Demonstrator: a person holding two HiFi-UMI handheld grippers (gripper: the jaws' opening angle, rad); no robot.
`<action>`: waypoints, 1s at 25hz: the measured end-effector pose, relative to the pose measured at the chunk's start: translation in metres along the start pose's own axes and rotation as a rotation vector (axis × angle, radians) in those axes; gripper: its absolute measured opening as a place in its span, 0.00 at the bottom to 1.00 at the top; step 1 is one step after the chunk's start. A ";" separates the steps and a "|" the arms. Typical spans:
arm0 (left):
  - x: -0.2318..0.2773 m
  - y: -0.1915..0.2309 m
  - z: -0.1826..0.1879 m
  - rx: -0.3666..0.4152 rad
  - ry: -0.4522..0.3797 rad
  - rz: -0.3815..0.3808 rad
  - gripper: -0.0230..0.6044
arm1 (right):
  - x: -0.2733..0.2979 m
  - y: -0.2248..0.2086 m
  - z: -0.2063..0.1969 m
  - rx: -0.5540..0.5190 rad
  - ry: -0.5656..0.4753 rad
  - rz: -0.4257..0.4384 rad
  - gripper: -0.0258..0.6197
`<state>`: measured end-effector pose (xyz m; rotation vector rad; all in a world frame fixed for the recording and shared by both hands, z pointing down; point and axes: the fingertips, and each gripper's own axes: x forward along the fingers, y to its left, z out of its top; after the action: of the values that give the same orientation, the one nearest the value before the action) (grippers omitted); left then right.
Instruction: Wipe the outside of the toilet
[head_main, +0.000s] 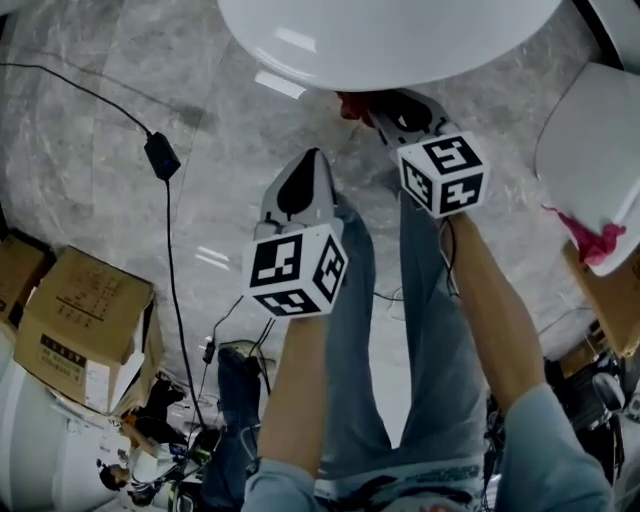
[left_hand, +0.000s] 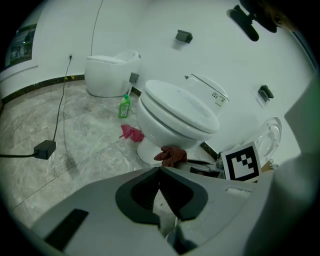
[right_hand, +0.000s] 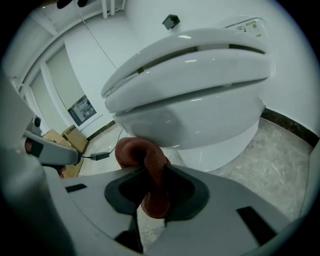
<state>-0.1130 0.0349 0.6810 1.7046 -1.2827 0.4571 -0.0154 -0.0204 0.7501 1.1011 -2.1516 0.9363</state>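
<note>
The white toilet (head_main: 390, 40) stands just ahead, its lid down (left_hand: 175, 117). My right gripper (right_hand: 155, 172) is shut on a rust-red cloth (right_hand: 145, 165), which bulges out above the jaws just short of the underside of the bowl (right_hand: 200, 125). In the head view the cloth (head_main: 352, 105) shows at the right gripper's tip (head_main: 375, 108), under the toilet's rim. My left gripper (head_main: 305, 165) hangs lower and to the left over the floor, jaws shut with nothing between them (left_hand: 160, 172). From the left gripper view the cloth (left_hand: 171, 156) sits by the toilet's foot.
A second toilet (left_hand: 110, 75) stands by the far wall, with a green bottle (left_hand: 124, 106) and a pink rag (left_hand: 131, 133) on the floor near it. A power adapter (head_main: 160, 155) with cable lies left. Cardboard boxes (head_main: 80, 320) sit at lower left. A toilet seat (head_main: 590, 150) with another pink rag (head_main: 595, 240) lies right.
</note>
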 end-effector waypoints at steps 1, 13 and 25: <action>0.001 -0.003 0.001 0.001 -0.001 -0.001 0.03 | -0.001 -0.004 0.000 0.001 0.003 -0.003 0.18; 0.031 -0.055 -0.001 0.024 0.021 -0.020 0.03 | -0.020 -0.062 -0.002 0.014 0.009 -0.028 0.18; 0.072 -0.114 -0.002 0.037 0.047 -0.030 0.03 | -0.043 -0.133 0.010 0.017 0.005 -0.038 0.18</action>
<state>0.0172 -0.0003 0.6844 1.7311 -1.2209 0.5028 0.1173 -0.0650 0.7577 1.1423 -2.1148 0.9408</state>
